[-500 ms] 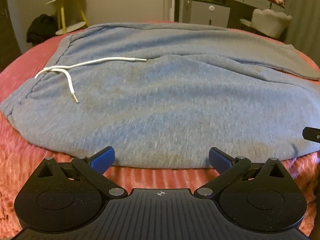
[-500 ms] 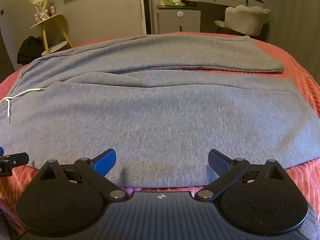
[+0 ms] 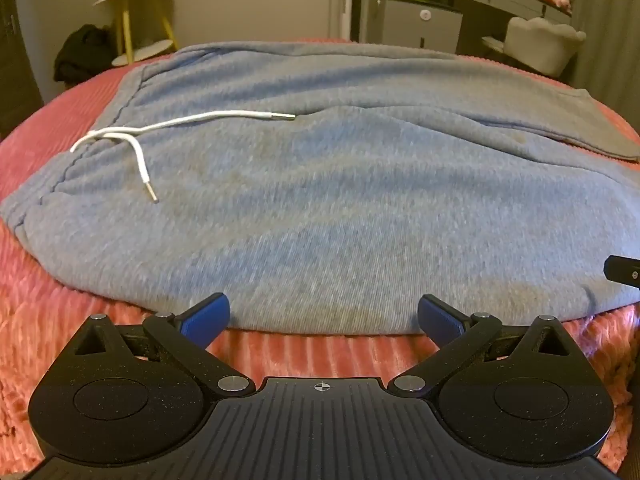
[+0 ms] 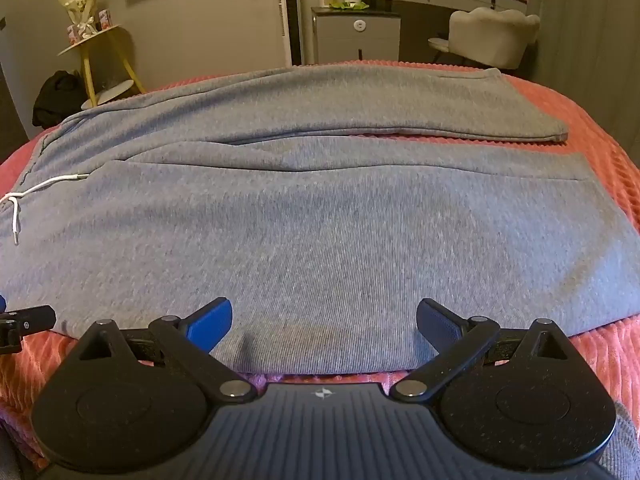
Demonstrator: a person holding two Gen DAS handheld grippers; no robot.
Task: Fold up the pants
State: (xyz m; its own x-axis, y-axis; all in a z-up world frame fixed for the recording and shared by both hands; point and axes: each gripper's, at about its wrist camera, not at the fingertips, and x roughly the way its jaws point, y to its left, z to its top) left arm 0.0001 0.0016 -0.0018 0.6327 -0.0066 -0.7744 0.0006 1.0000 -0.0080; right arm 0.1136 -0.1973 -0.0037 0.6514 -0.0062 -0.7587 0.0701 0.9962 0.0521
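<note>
Grey sweatpants [image 3: 340, 208] [image 4: 320, 240] lie spread flat across a pink bed, waistband to the left, legs running right. A white drawstring [image 3: 136, 140] [image 4: 16, 204] rests on the waist end. My left gripper [image 3: 323, 316] stands open just short of the near edge of the pants by the waist, nothing between its blue pads. My right gripper [image 4: 324, 318] is open too, its blue fingertips over the near edge of the closer leg, not pressing on it. Each gripper's black tip shows at the other view's edge.
The pink ribbed bedspread [image 3: 48, 128] [image 4: 600, 128] shows around the pants. Beyond the bed stand a yellow side table [image 4: 100, 52], a dark bag [image 4: 56, 96] on the floor, a grey cabinet [image 4: 356, 36] and a pale chair [image 4: 492, 32].
Both views are almost the same as before; the left gripper has eased a touch closer to the pants' near edge. Both grippers stay open.
</note>
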